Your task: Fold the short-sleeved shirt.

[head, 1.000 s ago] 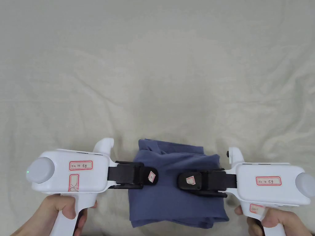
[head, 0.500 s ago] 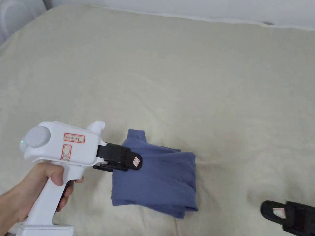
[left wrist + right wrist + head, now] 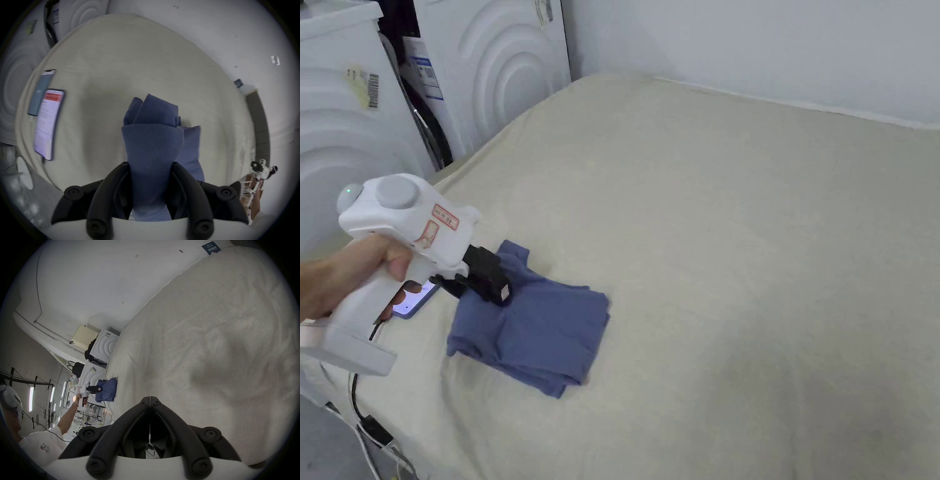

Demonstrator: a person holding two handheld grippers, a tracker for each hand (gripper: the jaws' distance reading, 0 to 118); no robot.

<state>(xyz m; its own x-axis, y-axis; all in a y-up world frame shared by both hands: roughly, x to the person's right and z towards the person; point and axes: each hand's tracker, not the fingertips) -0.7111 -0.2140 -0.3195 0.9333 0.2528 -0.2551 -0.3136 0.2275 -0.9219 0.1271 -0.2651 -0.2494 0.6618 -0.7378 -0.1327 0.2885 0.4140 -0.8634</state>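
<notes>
The folded blue shirt [image 3: 531, 331] lies near the left corner of the cloth-covered bed [image 3: 750, 250], its underside and inner folds hidden. The left gripper [image 3: 490, 284] is clamped on the shirt's near-left edge, fabric pinched between both jaws. A lit phone [image 3: 415, 300] beside the shirt is half hidden behind the gripper. The right gripper [image 3: 150, 400] hangs away from the shirt, jaws closed, empty. Half a second ago it showed low right of the shirt, which lay farther from the corner.
</notes>
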